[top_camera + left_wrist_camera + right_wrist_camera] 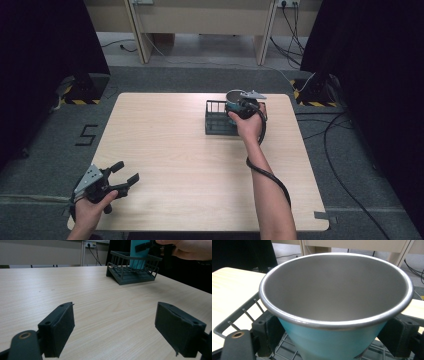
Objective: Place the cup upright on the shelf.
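Observation:
A teal cup [231,105] with a bare steel inside [337,287] stands upright in a dark wire basket [216,125] at the far right of the wooden table [190,165]. My right gripper [241,106] is shut on the cup, one pad on each side of its teal wall [334,340], just under the rim. In the left gripper view the cup [137,255] reaches down inside the basket [132,277]; whether it rests on the basket floor I cannot tell. My left gripper [127,171] is held open at the near left corner, nothing between its fingers [60,332].
The wire rails of the basket [242,315] surround the cup's lower part. Black curtains flank the table on both sides. Cables run over the floor at the right [345,165], and a bench stands beyond the far edge [200,20].

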A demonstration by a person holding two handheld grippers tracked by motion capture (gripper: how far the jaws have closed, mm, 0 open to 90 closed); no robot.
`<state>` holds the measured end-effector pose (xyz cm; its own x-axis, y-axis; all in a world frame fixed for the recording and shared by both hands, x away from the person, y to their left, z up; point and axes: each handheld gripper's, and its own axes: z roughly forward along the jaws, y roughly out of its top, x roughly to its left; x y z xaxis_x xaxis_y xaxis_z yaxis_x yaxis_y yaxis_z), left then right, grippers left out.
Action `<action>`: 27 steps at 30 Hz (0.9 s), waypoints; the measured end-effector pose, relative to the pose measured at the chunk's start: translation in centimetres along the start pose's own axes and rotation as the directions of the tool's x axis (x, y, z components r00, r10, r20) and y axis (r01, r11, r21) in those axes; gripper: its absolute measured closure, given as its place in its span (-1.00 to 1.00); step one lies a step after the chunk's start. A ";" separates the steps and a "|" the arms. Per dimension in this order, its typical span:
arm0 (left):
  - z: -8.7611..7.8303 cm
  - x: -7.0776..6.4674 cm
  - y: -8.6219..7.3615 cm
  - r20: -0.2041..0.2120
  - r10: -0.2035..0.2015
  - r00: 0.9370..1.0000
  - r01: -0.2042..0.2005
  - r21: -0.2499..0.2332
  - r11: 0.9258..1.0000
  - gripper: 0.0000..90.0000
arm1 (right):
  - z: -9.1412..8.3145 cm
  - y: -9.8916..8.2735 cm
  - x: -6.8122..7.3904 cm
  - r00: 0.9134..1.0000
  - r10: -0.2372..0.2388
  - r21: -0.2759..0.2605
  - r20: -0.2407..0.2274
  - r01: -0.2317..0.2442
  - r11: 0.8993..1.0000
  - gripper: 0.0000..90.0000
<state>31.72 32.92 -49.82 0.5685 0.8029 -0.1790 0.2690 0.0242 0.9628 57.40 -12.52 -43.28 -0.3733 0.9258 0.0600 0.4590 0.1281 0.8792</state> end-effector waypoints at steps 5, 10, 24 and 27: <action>0.0 0.0 0.0 0.000 0.000 1.000 0.000 0.000 1.000 -0.66 | 0.1 -0.1 0.0 1.000 -0.003 0.004 -0.001 0.003 1.000 -0.62; 0.0 0.0 0.0 0.001 -0.001 1.000 0.001 0.001 1.000 -0.66 | 0.2 -0.2 0.1 1.000 -0.008 0.010 -0.005 0.008 1.000 -0.63; 0.0 0.0 0.0 0.002 0.002 1.000 -0.002 0.005 1.000 -0.66 | -0.1 -0.6 0.2 1.000 -0.007 0.040 -0.009 0.008 0.999 -0.65; 0.1 -0.1 0.0 0.002 0.001 1.000 -0.001 0.004 1.000 -0.66 | -0.4 -0.7 0.1 1.000 -0.009 0.039 -0.012 0.009 0.999 -0.65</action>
<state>31.74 32.84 -49.84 0.5702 0.8018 -0.1786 0.2717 0.0211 0.9622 56.76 -12.60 -43.68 -0.3868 0.9204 0.0579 0.4866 0.1504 0.8606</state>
